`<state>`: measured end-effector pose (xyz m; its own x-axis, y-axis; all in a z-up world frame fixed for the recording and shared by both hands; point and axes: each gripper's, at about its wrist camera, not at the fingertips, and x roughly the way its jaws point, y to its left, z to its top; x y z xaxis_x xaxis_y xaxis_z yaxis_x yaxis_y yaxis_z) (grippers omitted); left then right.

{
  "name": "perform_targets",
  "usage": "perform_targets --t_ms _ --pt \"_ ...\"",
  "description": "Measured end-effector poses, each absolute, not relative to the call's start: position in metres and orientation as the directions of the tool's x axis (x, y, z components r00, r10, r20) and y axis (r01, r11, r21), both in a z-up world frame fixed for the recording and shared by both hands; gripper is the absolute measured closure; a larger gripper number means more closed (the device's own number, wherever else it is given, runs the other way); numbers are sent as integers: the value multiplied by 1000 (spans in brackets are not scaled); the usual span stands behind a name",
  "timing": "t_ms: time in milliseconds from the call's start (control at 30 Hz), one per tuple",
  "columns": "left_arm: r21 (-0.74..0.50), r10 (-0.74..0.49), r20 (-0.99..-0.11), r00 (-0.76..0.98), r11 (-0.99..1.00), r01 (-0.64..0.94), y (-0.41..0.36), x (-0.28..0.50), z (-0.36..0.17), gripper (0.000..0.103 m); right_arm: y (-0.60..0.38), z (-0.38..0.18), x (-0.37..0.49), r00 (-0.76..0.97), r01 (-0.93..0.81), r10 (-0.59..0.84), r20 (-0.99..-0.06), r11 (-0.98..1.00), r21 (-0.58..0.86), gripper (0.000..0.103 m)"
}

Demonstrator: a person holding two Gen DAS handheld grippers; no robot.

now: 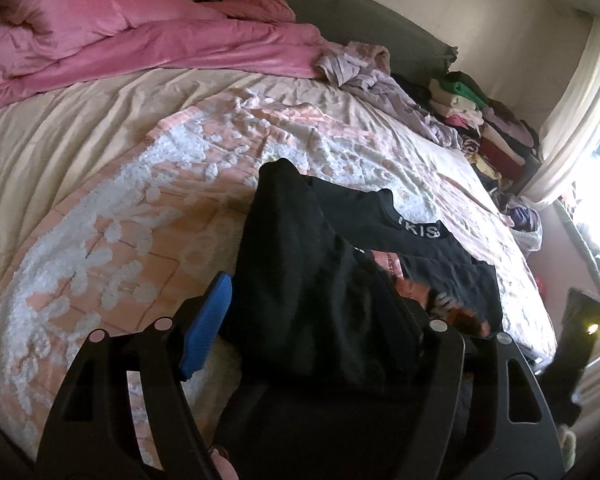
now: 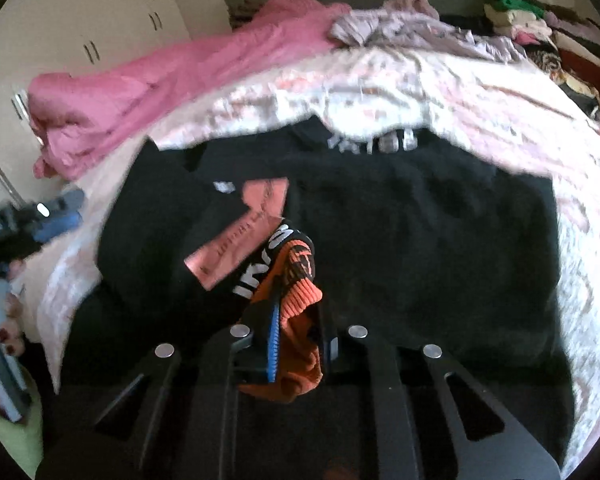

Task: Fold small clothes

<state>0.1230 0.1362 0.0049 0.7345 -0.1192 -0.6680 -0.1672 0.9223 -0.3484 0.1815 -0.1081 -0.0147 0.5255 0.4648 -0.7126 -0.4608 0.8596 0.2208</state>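
Observation:
A black top with white collar lettering (image 2: 420, 220) lies spread on the bed, a sleeve folded over its left side; a pink printed panel (image 2: 244, 232) shows on it. My right gripper (image 2: 296, 344) is shut on the top's orange ribbed cuff (image 2: 300, 304) and holds it up over the garment. In the left wrist view the same black top (image 1: 320, 280) is bunched between the fingers of my left gripper (image 1: 320, 320), which stands wide open; its blue pad (image 1: 210, 320) shows at the left. The left gripper (image 2: 40, 220) also shows at the left edge of the right wrist view.
The bed has a pink and white floral cover (image 1: 140, 220). A pink duvet (image 1: 120, 40) and a lilac garment (image 1: 364, 68) lie at the head. Folded clothes (image 1: 488, 128) are stacked at the far right by a bright curtain (image 1: 580, 120). Cupboards (image 2: 100, 32) stand behind.

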Motion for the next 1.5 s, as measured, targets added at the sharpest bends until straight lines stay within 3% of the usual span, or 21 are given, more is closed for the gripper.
perform_targets --t_ms 367,1267,1500 --pt "-340 -117 -676 727 925 -167 136 125 3 39 -155 35 202 659 -400 376 -651 909 120 89" --pt "-194 -152 -749 645 981 6 50 179 -12 39 -182 2 212 699 -291 210 -684 957 -4 88" --pt "-171 -145 -771 620 985 18 39 189 -26 39 -193 -5 217 711 -217 99 -696 973 -84 75"
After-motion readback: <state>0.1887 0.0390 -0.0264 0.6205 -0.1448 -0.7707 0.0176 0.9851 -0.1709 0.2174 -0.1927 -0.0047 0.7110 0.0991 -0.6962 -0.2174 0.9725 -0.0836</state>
